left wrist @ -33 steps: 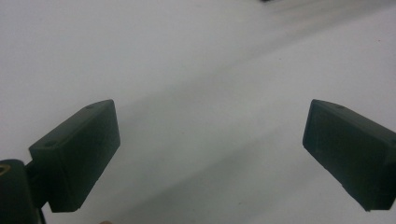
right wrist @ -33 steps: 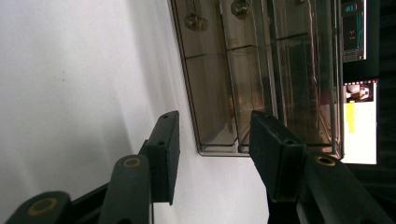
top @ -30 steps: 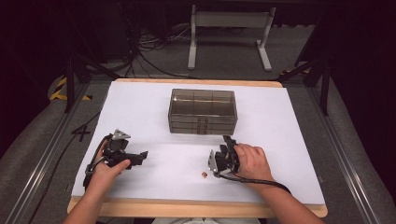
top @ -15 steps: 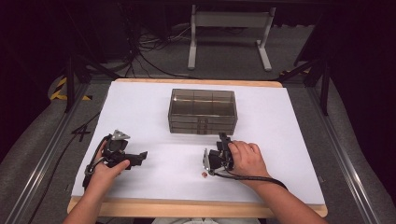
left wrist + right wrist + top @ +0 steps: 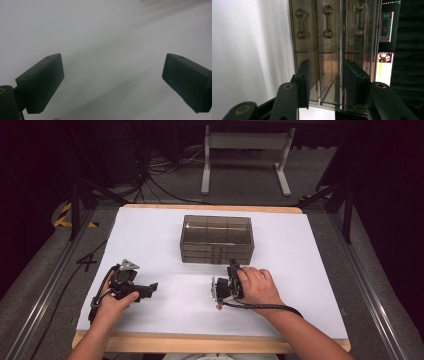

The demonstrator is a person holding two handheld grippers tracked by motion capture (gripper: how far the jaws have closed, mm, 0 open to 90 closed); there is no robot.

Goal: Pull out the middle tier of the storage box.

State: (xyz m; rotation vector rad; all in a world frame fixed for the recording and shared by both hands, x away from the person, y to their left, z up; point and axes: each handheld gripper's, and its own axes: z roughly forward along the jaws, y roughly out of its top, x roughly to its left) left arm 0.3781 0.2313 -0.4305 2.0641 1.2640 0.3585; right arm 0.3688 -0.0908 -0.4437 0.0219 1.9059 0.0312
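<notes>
While the right tool (image 5: pixel 223 289) sits near the middle of the worktop (image 5: pixel 150 235), the smoked-plastic drawer cabinet (image 5: pixel 217 239) stands just beyond it, toward the far edge. Right hand (image 5: pixel 256 287) is clearly the nearer one; the left tool (image 5: pixel 150 290) is parked well apart toward the left edge, aimed across the sheet rather than at the cabinet.

Key relation: in the right gripper view the cabinet front (image 5: pixel 334 50) is dead ahead and close, rolled sideways in that camera, so the drawers run as vertical strips. Each drawer has a dumbbell-shaped pull; the middle pull (image 5: pixel 328 21) lies roughly on the tool's centreline, but further along than the jaw tips. The pull's long axis runs along the drawer front, parallel to the worktop's far edge. My read: the coming move is a short push straight ahead to bracket that pull, with the jaws set across its thin bar.

Right tool (image 5: pixel 325 82): jaws about half open, have just been closing, nothing between the pads, nothing gripped. Left tool (image 5: pixel 112 75): jaws spread wide over bare white sheet, holding nothing.

A small reddish-brown bit (image 5: pixel 218 307) lies on the sheet just on the near side of the right tool; too small to identify.

Writing: none on cabinet or tools. A lit screen (image 5: pixel 386 27) beyond the cabinet carries text, too small to read.
</notes>
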